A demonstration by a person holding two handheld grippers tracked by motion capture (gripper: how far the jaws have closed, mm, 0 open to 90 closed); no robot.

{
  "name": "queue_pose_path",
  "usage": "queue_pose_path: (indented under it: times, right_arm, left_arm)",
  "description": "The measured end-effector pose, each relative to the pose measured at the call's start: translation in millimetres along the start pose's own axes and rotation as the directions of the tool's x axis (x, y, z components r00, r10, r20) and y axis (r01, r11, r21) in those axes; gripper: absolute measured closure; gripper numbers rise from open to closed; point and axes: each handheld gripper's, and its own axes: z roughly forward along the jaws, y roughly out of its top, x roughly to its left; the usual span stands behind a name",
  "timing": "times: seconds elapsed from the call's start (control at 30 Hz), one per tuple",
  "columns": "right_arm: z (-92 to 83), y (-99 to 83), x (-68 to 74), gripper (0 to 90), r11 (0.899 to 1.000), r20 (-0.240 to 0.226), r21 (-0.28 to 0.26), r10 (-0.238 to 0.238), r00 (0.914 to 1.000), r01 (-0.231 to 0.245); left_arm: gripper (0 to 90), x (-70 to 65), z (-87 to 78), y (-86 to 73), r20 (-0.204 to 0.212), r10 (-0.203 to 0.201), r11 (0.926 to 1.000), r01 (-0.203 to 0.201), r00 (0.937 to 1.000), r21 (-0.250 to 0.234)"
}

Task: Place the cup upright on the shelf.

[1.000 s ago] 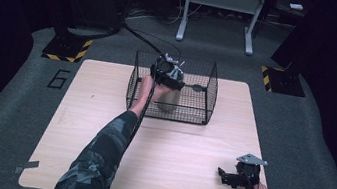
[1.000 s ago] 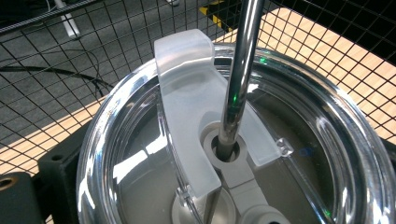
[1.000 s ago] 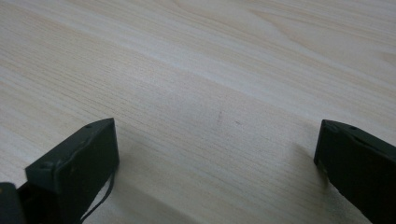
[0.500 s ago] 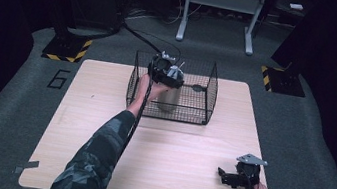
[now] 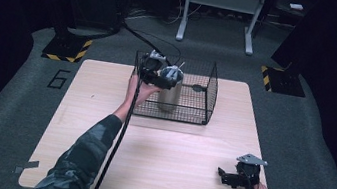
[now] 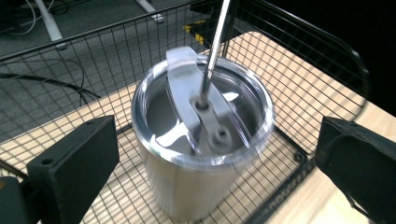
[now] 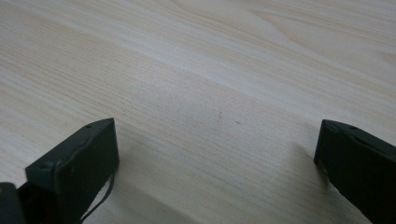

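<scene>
A steel tumbler (image 5: 169,97) with a clear lid and a metal straw (image 6: 215,46) stands upright inside a black wire basket (image 5: 209,90) at the back of the wooden table (image 5: 173,151). My left gripper (image 5: 170,76) hovers just over the tumbler's top, open. In the left gripper view the tumbler (image 6: 201,140) sits between and below the wide-apart jaws of the left gripper (image 6: 215,154), touching neither. My right gripper (image 5: 223,176) rests on the table near the front right corner, open; in the right gripper view, bare wood lies between the jaws of the right gripper (image 7: 215,158).
The basket's wire walls (image 6: 299,42) surround the tumbler on all sides. A cable trails from the left gripper along the forearm. Beyond the table lie grey carpet, a metal stand (image 5: 219,11) and yellow-black striped blocks (image 5: 67,49).
My left gripper has shifted slightly left and back above the tumbler. The tumbler stays in the basket, and the right gripper has not moved.
</scene>
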Motion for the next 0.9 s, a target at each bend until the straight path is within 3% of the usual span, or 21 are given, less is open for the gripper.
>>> queue_pose_path:
  times: [0.2, 0.4, 0.77, 0.9]
  right_arm:
    - [-0.1, -0.1, -0.3, 0.0, 1.000, 0.000, 0.002, -0.005, 1.0000, 0.005]
    - [-0.1, -0.1, -0.3, 0.0, 1.000, 0.000, 0.001, -0.006, 1.0000, 0.006]
    - [0.0, -0.1, -0.5, 0.0, 1.000, 0.000, 0.000, -0.009, 1.0000, 0.009]
    - [0.1, 0.0, -0.6, 0.0, 1.000, 0.000, -0.001, -0.011, 0.9999, 0.011]
  left_arm:
    - [0.1, -2.7, -36.1, -21.9, 0.006, 0.023, 0.9991, -0.023, 0.9997, -0.035]
    - [0.1, -9.0, -69.5, -56.5, -0.007, 0.044, 0.9982, -0.044, 0.9990, -0.041]
    - [0.2, -3.3, -101.8, -147.7, -0.085, 0.006, 0.9999, -0.006, 0.9964, 0.009]
    - [0.1, 0.9, -105.4, -187.4, -0.091, -0.016, 0.9978, 0.022, 0.9957, 0.063]
